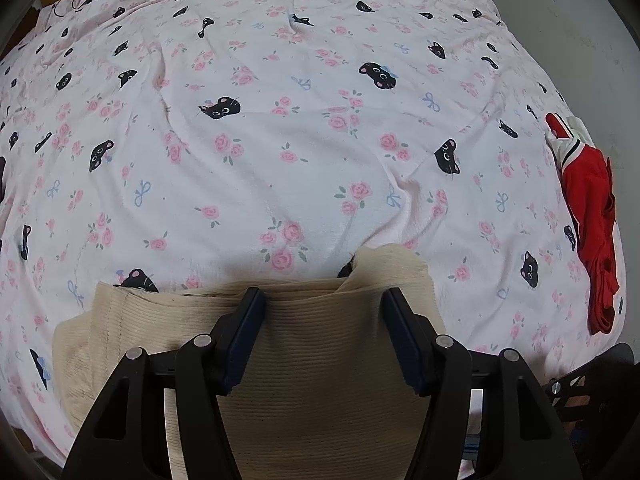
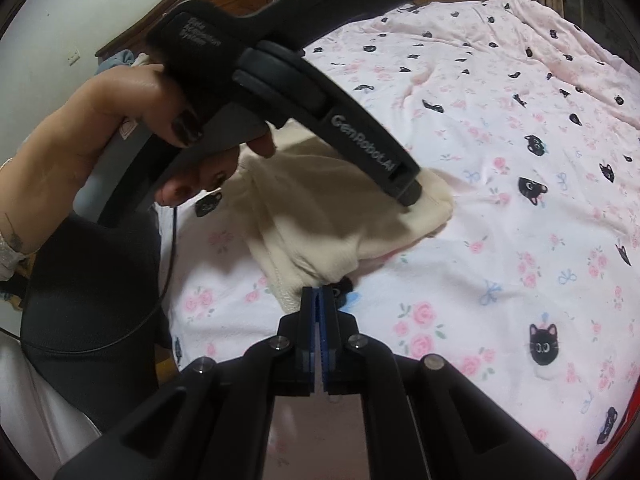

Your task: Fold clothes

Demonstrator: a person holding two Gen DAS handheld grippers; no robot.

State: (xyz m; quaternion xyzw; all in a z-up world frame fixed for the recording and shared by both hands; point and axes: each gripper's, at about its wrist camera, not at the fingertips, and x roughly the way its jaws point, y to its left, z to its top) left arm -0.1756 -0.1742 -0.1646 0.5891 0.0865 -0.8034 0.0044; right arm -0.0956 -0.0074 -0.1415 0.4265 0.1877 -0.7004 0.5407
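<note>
- Right claw (image 2: 321, 294): fingers pressed together on the near corner of the cream ribbed garment (image 2: 320, 216), pinching its stitched hem where the cloth comes down to a point; a sliver of fabric shows between the blue pads.
- Left claw (image 1: 322, 300): fingers spread wide, set over the middle of the garment (image 1: 304, 360), one to each side of a band of ribbed cloth, gripping nothing. In the right wrist view the left tool's nose (image 2: 404, 190) sits at the garment's far edge, with the person's left hand (image 2: 132, 112) on the handle.
- Cream ribbed garment: lying bunched on the bed (image 1: 280, 140), near the bed's near edge and close to the person. From the right claw it runs away and to the left, rising in loose folds to a flatter far edge under the left tool; its long axis seems to run roughly from the pinched corner towards that far edge.
- Governing relation: the right claw holds one end, the left claw stands over the body of the cloth further along the same line. Judged from this, the fold depends on carrying the pinched corner across while the left claw pins or takes the middle.
- Red garment (image 1: 592, 220): crumpled with a white piece at the bed's right edge, well apart from both claws, untouched.
- Bedcover: pink, printed with black cats and roses, wrinkled.
</note>
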